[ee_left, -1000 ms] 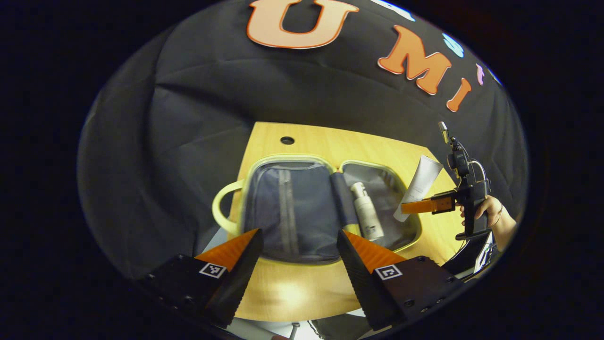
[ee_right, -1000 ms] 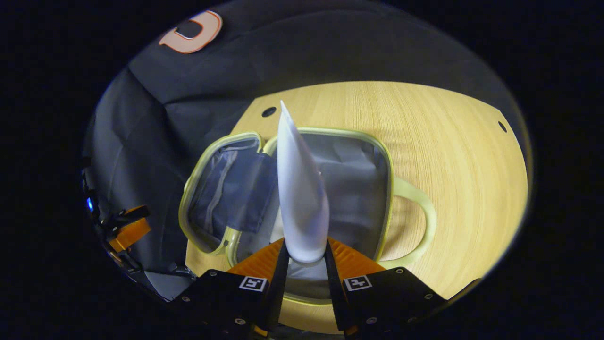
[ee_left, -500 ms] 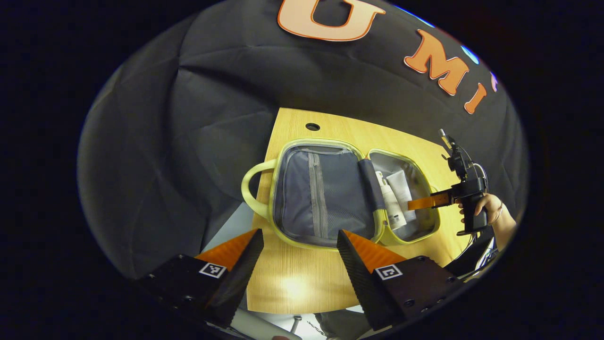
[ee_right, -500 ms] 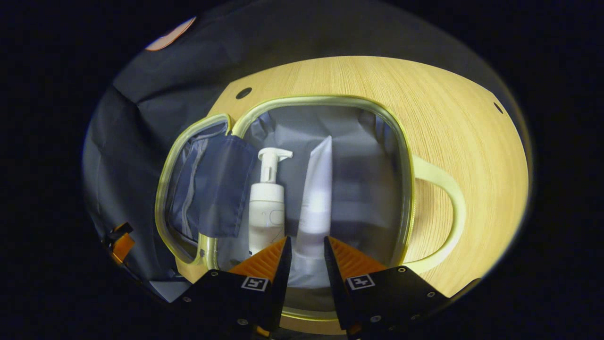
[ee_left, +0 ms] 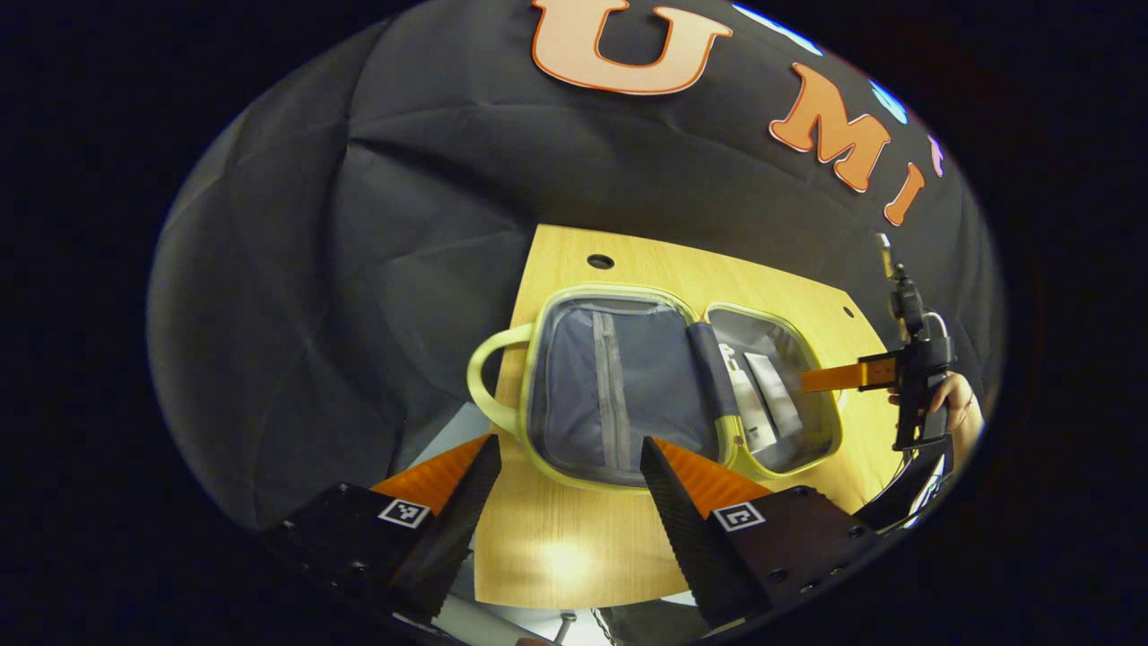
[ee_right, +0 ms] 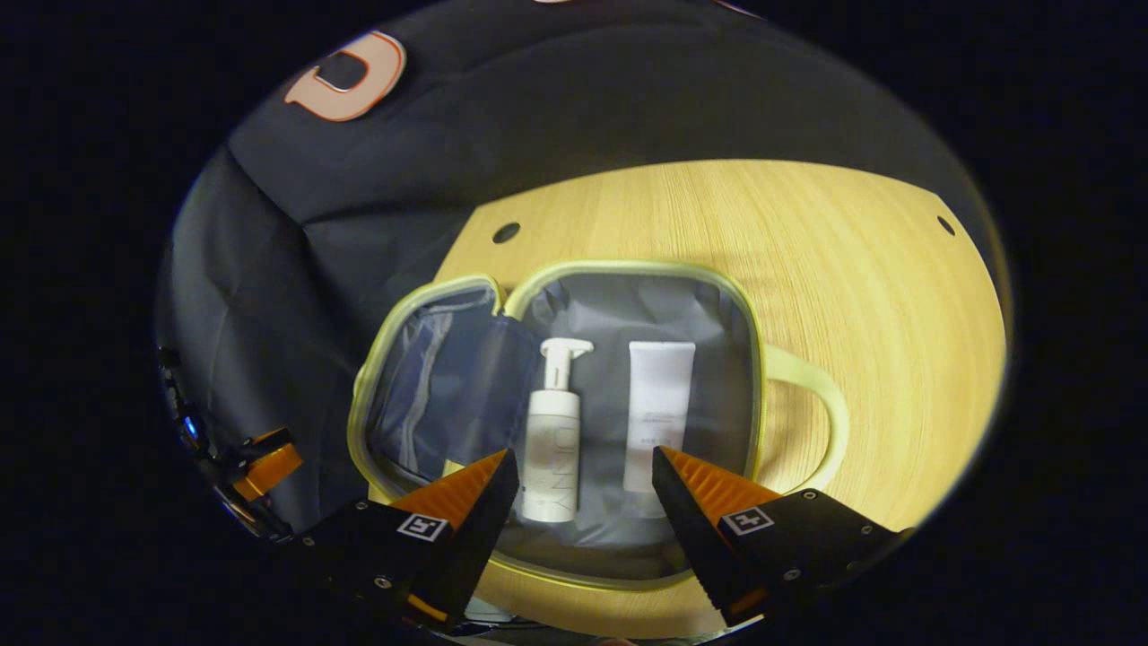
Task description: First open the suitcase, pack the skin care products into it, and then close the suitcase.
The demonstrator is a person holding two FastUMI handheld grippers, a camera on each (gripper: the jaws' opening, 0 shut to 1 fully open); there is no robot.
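Wooden tabletop (ee_right: 807, 269) carries one suitcase (ee_right: 758, 359), open flat, pale green rim. Right gripper view resolves two products in the handle-side half: one pump bottle (ee_right: 552, 440) and one tube (ee_right: 659, 408), side by side. Left gripper view also shows the holding hand (ee_left: 958, 395). Right gripper (ee_right: 583, 471) jaws, clamped on the tube 1.0 s ago, now stand apart, empty. Left gripper (ee_left: 567, 458) jaws stand apart, empty.

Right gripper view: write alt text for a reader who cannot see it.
An open suitcase lies flat on a wooden table, with a white pump bottle and a white tube lying side by side in its grey-lined half. The right gripper hovers above them, fingers apart and holding nothing.
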